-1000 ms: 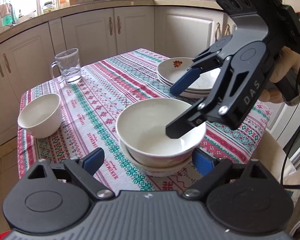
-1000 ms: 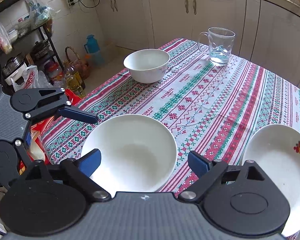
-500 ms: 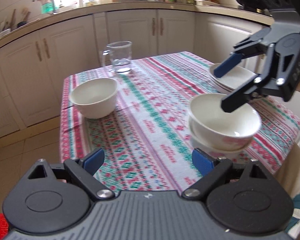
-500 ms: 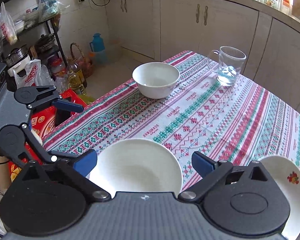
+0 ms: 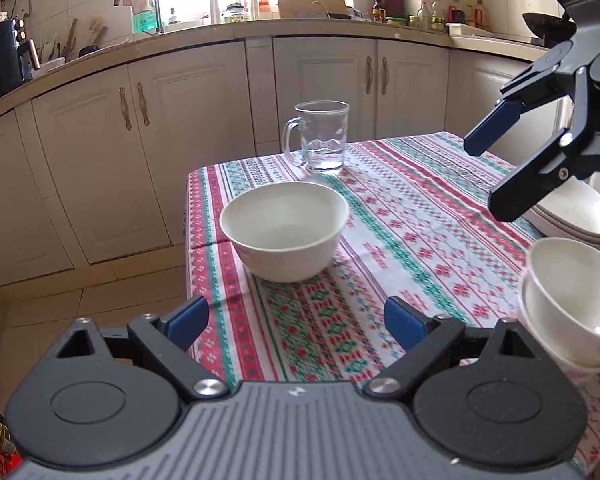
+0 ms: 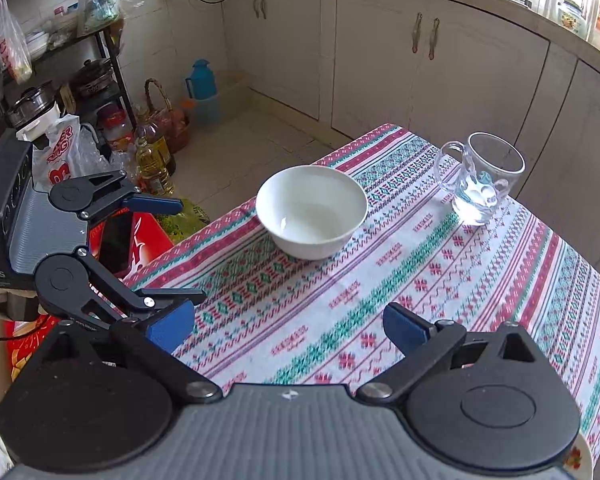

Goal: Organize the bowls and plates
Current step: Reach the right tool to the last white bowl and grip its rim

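now both grippers have drawn away from the stacked bowls, which sit one nested in the other at the right edge of the left wrist view, just in front of the pile of plates. a second ago the right gripper had one finger dipped inside the upper bowl; it now hangs in the air above the plates, touching nothing, so that bowl reads as delivered. the lone white bowl stands apart on the patterned tablecloth, near the glass mug, and is probably the next piece to join the stack. the left gripper has swung to face this bowl. its jaws are parted to a middling width and hold nothing. the right gripper's jaws have just been opening and are now spread wide, with only cloth showing between the blue pads.
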Available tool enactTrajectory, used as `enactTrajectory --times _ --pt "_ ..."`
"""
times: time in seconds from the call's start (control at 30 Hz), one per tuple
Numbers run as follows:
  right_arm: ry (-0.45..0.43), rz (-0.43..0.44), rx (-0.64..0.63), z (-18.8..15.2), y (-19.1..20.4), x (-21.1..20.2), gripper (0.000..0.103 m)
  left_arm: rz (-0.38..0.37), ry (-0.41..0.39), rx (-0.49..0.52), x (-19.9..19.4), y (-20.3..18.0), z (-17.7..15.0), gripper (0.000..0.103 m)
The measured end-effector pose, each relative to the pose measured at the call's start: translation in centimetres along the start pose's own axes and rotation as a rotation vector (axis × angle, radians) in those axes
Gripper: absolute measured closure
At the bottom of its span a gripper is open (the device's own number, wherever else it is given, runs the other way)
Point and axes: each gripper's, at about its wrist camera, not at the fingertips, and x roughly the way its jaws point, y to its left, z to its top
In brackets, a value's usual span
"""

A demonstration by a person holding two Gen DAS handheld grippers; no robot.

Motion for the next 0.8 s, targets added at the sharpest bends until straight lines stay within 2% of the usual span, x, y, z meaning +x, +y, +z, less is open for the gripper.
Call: enactTrajectory --times 0.43,0.63,0.8 --pt "0.076 0.042 -0.014 6.2 -2.7 6.0 0.002 -0.045 -0.008 0.019 5.7 1.5 1.3 0.009" --pt "0.102 0.066 0.006 7.7 -4.0 8.8 0.004 -0.073 -0.019 0.010 7.3 2.0 1.7 0.009" --pt "0.122 0.075 0.023 7.9 -5.0 10.8 0.011 -0.084 -0.020 0.011 8.2 2.1 1.8 0.009"
